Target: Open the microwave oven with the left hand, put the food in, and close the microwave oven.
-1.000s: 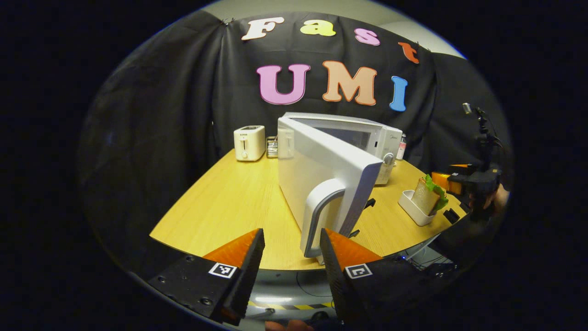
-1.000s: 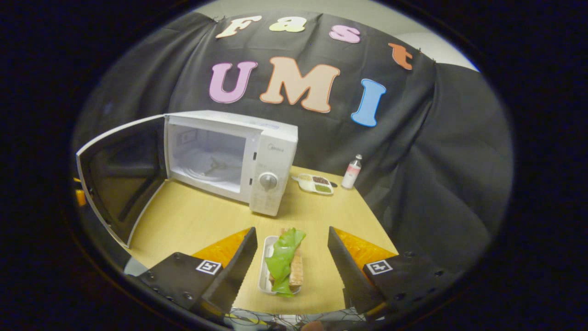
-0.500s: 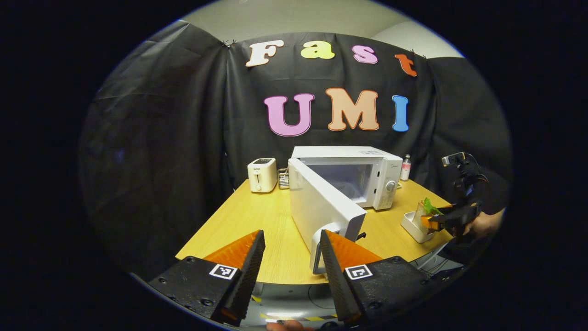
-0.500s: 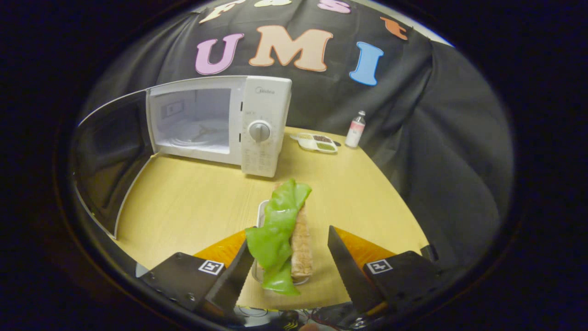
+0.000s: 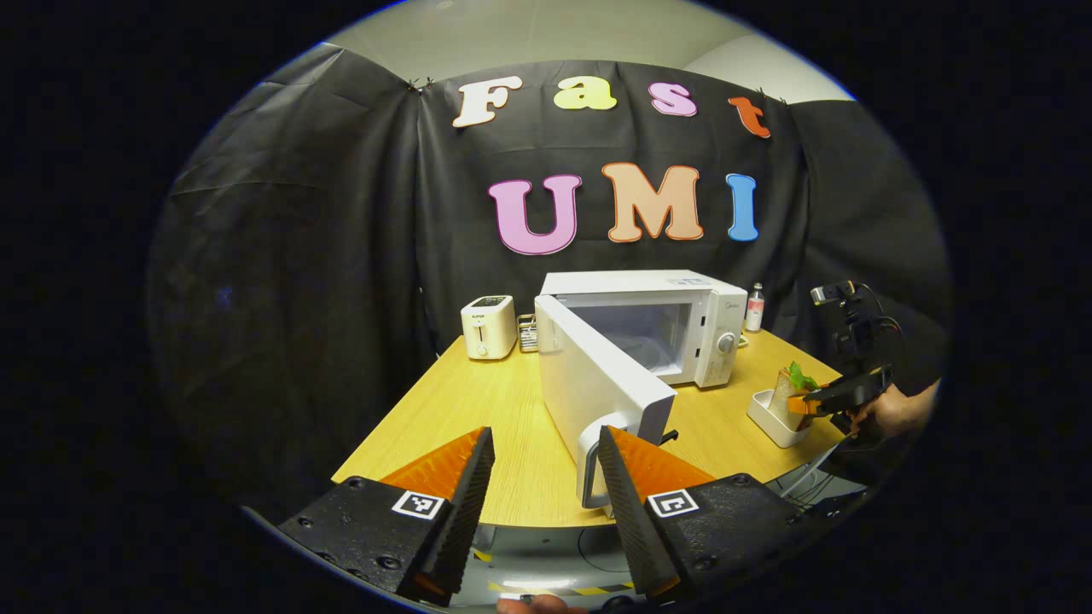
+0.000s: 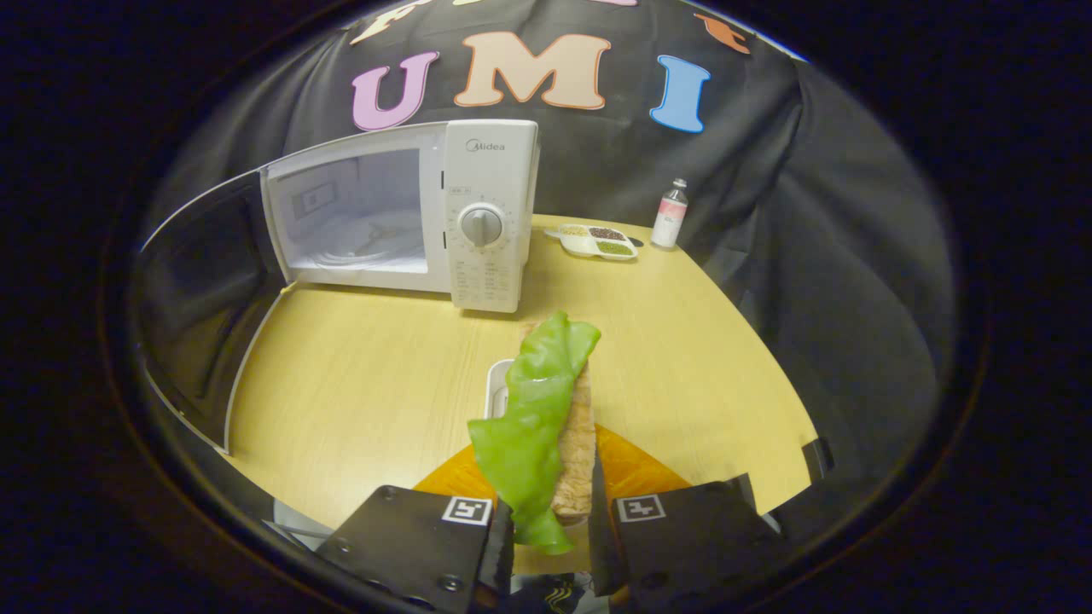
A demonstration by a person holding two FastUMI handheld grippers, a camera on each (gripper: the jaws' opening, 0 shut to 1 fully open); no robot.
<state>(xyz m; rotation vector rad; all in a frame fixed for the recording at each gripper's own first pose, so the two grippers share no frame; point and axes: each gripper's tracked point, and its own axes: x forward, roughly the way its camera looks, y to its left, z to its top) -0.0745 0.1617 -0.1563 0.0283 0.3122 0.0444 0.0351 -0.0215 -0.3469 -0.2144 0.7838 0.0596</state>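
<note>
Closed since the earlier frame, the right gripper (image 6: 550, 520) clamps the sandwich (image 6: 554, 418) above its tray (image 6: 497, 394) on the bench (image 6: 358, 384). Microwave (image 6: 409, 217) door (image 5: 597, 384) open; loading and closing remain. Left gripper (image 5: 542, 477) apart, holding nothing.

A staged recording booth is shown, set up to look like a kitchen rather than a real home. A black cloth (image 5: 299, 256) is hung as a wall behind a round wooden tabletop (image 5: 478, 409), with a plain pale ceiling (image 5: 529, 34) seen above it and striped hazard tape (image 5: 546, 588) on the floor below. Kitchen things are laid out on the tabletop: a microwave (image 5: 674, 315) with its door (image 5: 597, 379) swung wide, a toaster (image 5: 488, 327), a small bottle (image 6: 670, 214) and a divided dish (image 6: 595, 241).
</note>
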